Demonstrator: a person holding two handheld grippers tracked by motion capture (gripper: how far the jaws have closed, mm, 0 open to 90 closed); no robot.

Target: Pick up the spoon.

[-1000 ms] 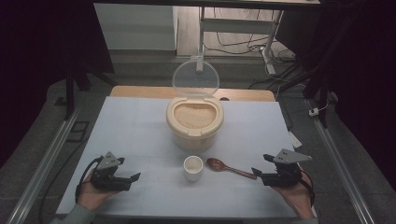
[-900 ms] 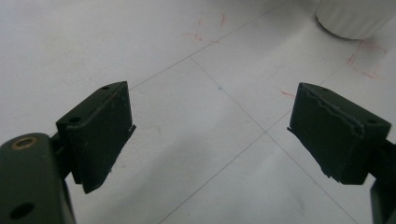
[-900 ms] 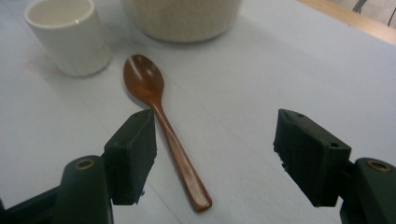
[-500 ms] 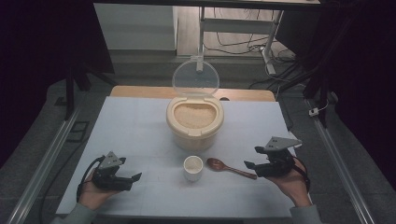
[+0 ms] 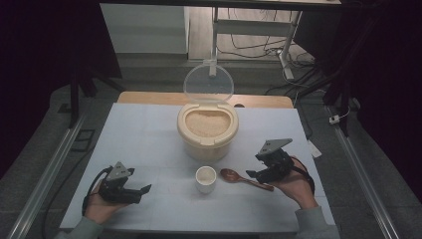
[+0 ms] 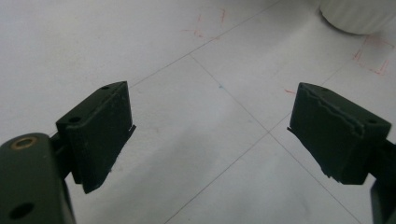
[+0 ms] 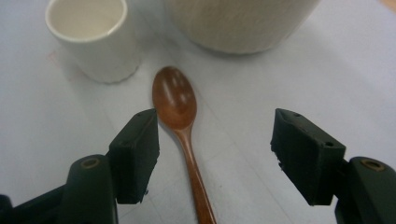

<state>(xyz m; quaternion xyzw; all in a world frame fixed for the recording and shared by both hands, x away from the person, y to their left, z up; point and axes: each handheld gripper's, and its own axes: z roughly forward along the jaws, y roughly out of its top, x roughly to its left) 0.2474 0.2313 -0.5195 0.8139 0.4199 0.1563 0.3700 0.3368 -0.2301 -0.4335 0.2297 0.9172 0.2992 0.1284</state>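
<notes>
Right gripper view: right gripper [image 7: 215,156] spread wide over wooden spoon [image 7: 180,121] handle, touching nothing. Left gripper [image 6: 210,135] wide apart, empty, above table [image 6: 196,56].

Right gripper [image 5: 255,174]: jaws wide apart, raised, tilted down. Left gripper [image 5: 142,191]: jaws wide apart, low, level, hand-held.

A brown wooden spoon [image 7: 180,122] lies flat on my bench [image 5: 149,134], bowl up, just beside the small white cup [image 7: 93,37].
</notes>
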